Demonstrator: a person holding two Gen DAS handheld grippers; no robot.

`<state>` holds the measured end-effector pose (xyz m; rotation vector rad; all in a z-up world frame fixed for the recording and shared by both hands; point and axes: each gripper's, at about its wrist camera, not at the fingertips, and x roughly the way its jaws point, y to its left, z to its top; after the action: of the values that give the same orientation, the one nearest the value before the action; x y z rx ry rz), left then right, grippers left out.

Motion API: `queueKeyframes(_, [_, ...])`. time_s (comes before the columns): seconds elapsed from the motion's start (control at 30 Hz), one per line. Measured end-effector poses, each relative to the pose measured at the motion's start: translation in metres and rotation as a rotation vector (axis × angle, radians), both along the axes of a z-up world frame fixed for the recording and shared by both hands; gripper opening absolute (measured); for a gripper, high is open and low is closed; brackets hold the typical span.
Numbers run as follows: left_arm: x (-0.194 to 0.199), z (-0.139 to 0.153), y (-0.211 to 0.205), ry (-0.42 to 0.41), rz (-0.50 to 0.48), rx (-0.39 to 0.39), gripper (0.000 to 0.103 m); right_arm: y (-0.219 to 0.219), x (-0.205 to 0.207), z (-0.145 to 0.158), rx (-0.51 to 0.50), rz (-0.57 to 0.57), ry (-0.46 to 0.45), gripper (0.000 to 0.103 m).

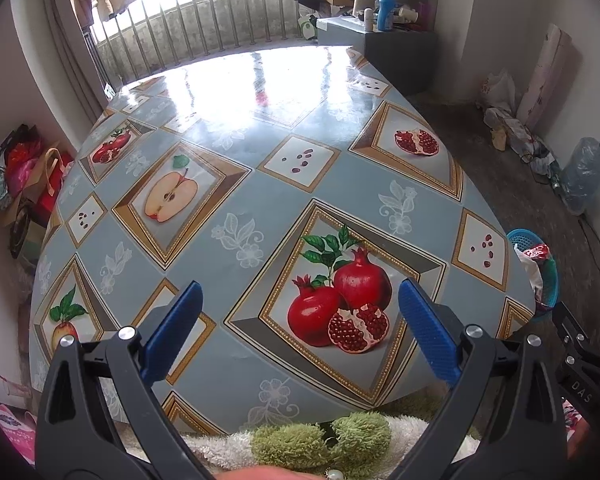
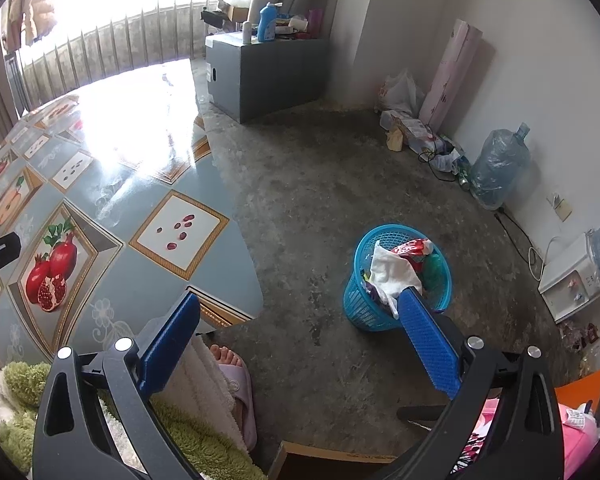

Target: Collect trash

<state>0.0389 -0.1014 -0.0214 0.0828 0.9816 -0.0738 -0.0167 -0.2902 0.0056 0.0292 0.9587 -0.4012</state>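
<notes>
The left gripper (image 1: 300, 322) hung over the near edge of the table (image 1: 260, 188), its blue ribbed pads spread wide with nothing between them. The right gripper (image 2: 300, 328) was held off the table's right side above the floor (image 2: 320, 184), spread just as wide and also empty. Below both lay the person's fuzzy green and white robe (image 1: 320, 436), and a foot in a pale slipper (image 2: 240, 392) rested on the floor.

The tabletop wore a glossy oilcloth printed with pomegranates and apple halves; it looked slick, and no loose scrap showed on it. The trash (image 2: 396, 272) sat in the basket (image 2: 364, 304), a blue plastic lattice bin standing on the rough concrete just beyond the right gripper. In it were a crumpled white sheet, a red wrapper and something green. These were probably light, soft and crushable, so a pinch on any raised fold should hold them; the shiny wrapper might slip. The basket itself seemed light and easy to tip, best taken by its rim.

Farther off, bags and a water jug (image 2: 498, 164) lined the wall beside a grey cabinet (image 2: 268, 72).
</notes>
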Motion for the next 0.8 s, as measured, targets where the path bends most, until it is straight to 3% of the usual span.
queueKeyframes(0.8, [0.0007, -0.0002, 0.0055, 0.009, -0.009, -0.003, 0.094, 0.0060, -0.0006, 0.0057, -0.001, 0.016, -0.013, 0.097])
